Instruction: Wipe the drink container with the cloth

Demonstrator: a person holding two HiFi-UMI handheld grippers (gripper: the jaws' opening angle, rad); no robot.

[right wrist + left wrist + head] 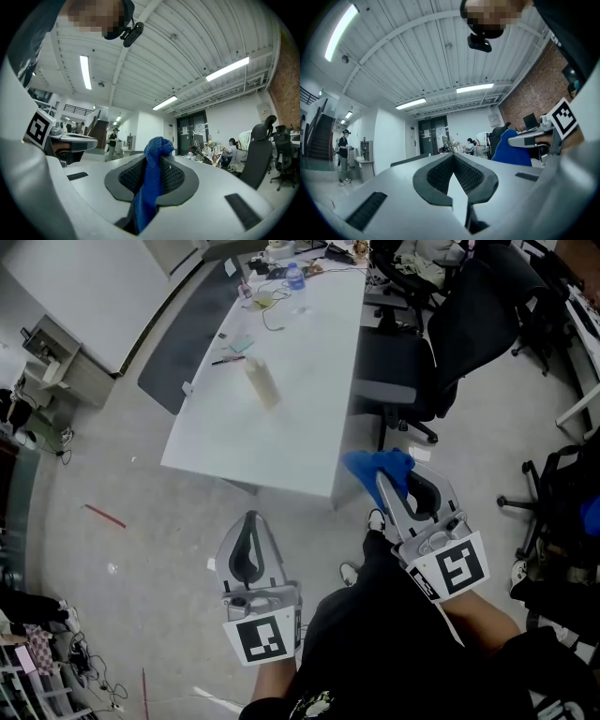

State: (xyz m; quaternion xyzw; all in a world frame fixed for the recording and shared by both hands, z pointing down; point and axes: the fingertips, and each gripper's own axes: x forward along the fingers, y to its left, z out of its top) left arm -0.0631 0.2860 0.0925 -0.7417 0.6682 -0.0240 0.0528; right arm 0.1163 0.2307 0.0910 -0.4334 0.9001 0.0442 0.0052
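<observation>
A: Head view first. Our right gripper [380, 482], at lower right, is pinching a blue cloth [375, 463] that bunches out past its tips. Our left gripper [250, 518], at lower centre, has its jaws pressed together on nothing.

B: And the drink container [262, 382] is at upper centre, a pale cream cylinder on the white table [281, 451]. It's well apart from both grippers, which hang over the floor short of the table's near edge.

A: Its long axis runs from upper left to lower right in the picture. We can't tell from this steep angle whether it stands or lies.

B: We'd judge it light, rigid and smooth-sided, so probably slippery and quick to tip or roll under a wiping push. The empty gripper should take it around mid-body.

A: In the left gripper view the pads meet at the tips with nothing between them. The blue cloth shows at right of the frame, and we can't pick out the container.

B: In the right gripper view, the cloth is clamped between the pads, with a knot of it poking above the tips and the rest trailing down. It's soft and limp, so we reckon it'll fold around the container's curve easily.
</observation>
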